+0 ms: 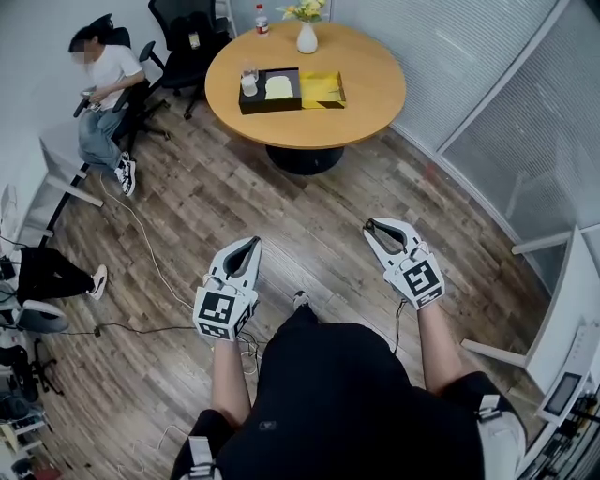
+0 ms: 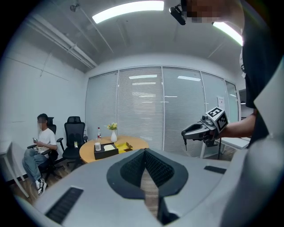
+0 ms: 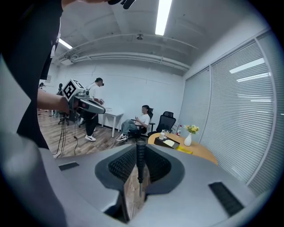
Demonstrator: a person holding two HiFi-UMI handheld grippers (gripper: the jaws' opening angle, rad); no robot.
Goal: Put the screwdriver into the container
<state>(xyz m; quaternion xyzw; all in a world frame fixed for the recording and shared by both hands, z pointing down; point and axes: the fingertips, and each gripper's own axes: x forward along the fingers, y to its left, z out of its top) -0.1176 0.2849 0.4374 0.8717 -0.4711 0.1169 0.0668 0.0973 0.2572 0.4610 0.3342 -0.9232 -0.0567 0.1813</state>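
Note:
A screwdriver point(image 3: 140, 163) with a black handle and thin metal shaft stands upright between the jaws of my right gripper point(image 3: 139, 153), which is shut on it. In the head view the right gripper point(image 1: 375, 228) hangs over the wood floor, far from the round table point(image 1: 370, 103). On that table lie a black tray point(image 1: 253, 103) and an open yellow box point(image 1: 322, 89) side by side. My left gripper point(image 1: 251, 246) is level with the right one, shut, its pads point(image 2: 133, 166) meeting with nothing between them. From the left gripper view, the right gripper point(image 2: 186, 133) shows with the screwdriver's shaft pointing down.
A seated person point(image 1: 105, 80) and black office chairs point(image 1: 187, 42) are at the far left. The table also carries a white vase point(image 1: 307, 37), a bottle point(image 1: 262, 19) and a cup point(image 1: 248, 84). Cables point(image 1: 150, 267) trail on the floor. Glass walls with blinds point(image 1: 506, 122) run along the right.

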